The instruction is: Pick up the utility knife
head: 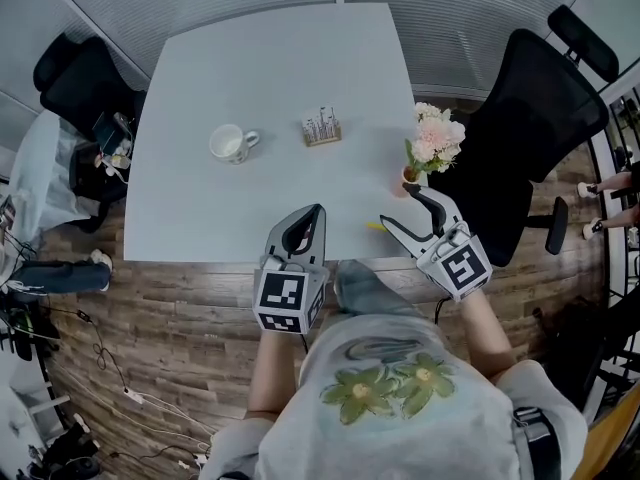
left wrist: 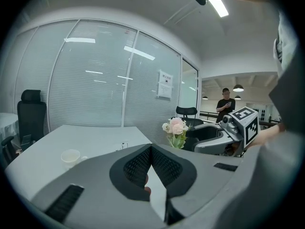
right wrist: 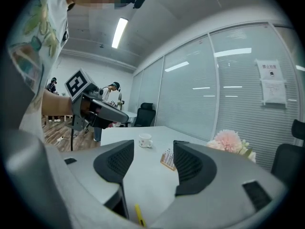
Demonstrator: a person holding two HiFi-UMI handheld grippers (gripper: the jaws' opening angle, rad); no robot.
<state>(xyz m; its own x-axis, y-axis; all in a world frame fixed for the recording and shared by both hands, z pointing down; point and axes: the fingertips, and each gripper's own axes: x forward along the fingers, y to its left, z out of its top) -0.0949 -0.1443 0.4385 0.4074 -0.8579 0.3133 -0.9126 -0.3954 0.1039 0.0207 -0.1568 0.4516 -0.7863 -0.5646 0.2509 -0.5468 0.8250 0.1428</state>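
Note:
The utility knife (head: 374, 227) is a thin yellow strip lying near the table's front edge, mostly hidden beside my right gripper's lower finger. In the right gripper view the utility knife (right wrist: 138, 214) shows low down, just below the gap between the jaws. My right gripper (head: 400, 208) hovers over it, open, with nothing between its fingers (right wrist: 116, 162). My left gripper (head: 317, 211) hangs over the front edge to the knife's left. Its jaws are shut tip to tip and hold nothing, as the left gripper (left wrist: 151, 149) view confirms.
On the white table (head: 260, 68) stand a white mug (head: 231, 144), a small wooden holder (head: 321, 128) and a vase of pink flowers (head: 436, 140) right beside the right gripper. Black office chairs stand at right (head: 530, 118) and far left (head: 85, 83). A person (left wrist: 228, 101) stands beyond.

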